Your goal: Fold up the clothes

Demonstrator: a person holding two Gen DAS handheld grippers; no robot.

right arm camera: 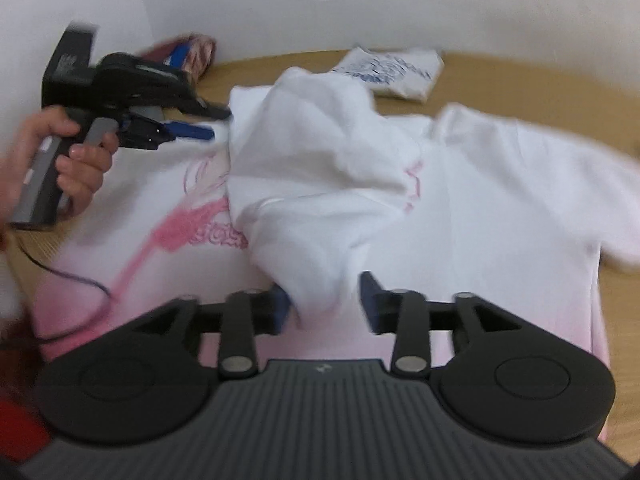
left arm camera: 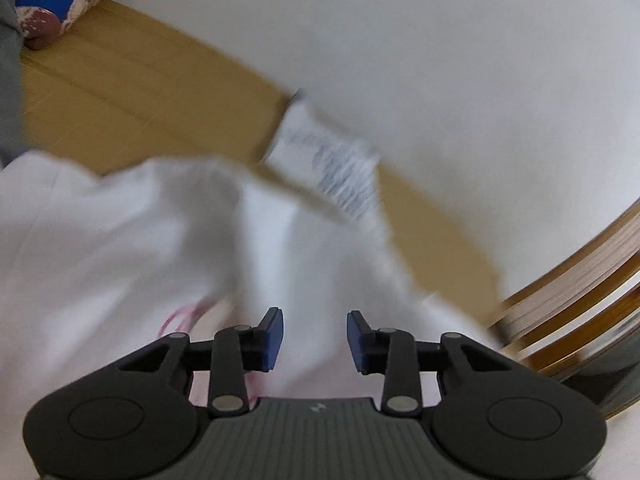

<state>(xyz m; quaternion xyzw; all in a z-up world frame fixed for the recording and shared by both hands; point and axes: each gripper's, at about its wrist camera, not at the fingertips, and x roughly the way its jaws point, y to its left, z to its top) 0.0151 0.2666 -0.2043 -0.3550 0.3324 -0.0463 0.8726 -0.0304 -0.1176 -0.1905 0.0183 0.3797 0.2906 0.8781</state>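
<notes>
My right claw [right arm camera: 325,304] stands with its blue-padded jaws apart, and a bunched fold of the white cotton T-shirt with the pink print [right arm camera: 500,200] pokes up between them; the left pad seems to brush the cloth, the right one stands clear, so I judge nothing is pinched. My left claw [left arm camera: 315,338] is also parted, hanging over the same shirt with only loose cloth under the gap, gripping nothing. In the right wrist view I see that claw [right arm camera: 188,130] held in my left hand [right arm camera: 76,164] at the shirt's far left edge, pointing in over the print.

The shirt lies spread on the tan wooden table [right arm camera: 500,80], its long axis running left to right across my right claw's line of sight, with a crumpled hump of its own fabric [right arm camera: 316,152] thrown over the middle. That hump lies straight ahead of my right claw and touching it, so the right is nearer; the left would have to reach across.

Beyond the shirt, a folded white garment with blue print [right arm camera: 394,72] rests near the wall, well apart. Farther left of the shirt sits a maroon, blue and white patterned bundle [left arm camera: 60,0]
</notes>
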